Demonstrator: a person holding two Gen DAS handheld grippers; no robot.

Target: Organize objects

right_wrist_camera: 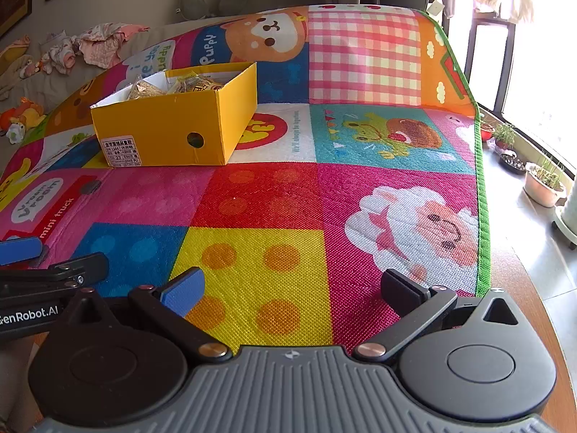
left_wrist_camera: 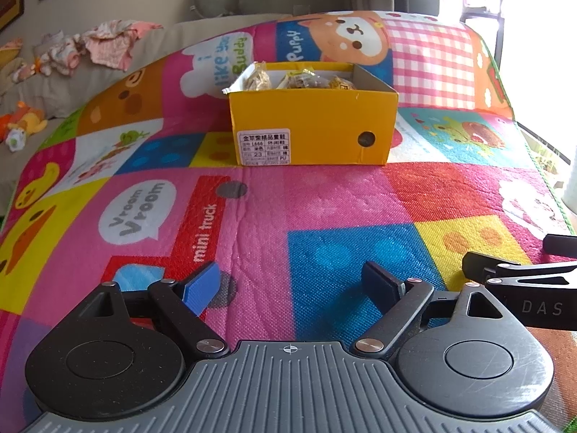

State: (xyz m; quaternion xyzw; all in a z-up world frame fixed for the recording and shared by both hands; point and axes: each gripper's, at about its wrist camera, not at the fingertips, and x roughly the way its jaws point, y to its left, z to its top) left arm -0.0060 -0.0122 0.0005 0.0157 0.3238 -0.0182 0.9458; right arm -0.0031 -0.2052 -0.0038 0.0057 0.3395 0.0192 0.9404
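Yellow cardboard box standing open-topped on a bright cartoon play mat, near the middle of the mat and well ahead of both tools. Inside it, several clear and yellow snack packets heaped against the far wall, their tops just above the rim; exact count not readable. White printed label and a round hole on the box's near face. Left gripper low over the mat's near edge, jaws spread wide with nothing between them, blue pad on one finger and black on the other. Right gripper likewise low over a yellow dotted square of the mat, jaws spread wide and holding nothing. Both tools just beside each other, each one's finger tips poking into the other's view at the frame edge. Off to the left, crumpled baby clothes and a soft toy on a grey sofa. To the right, potted plants by a bright window.
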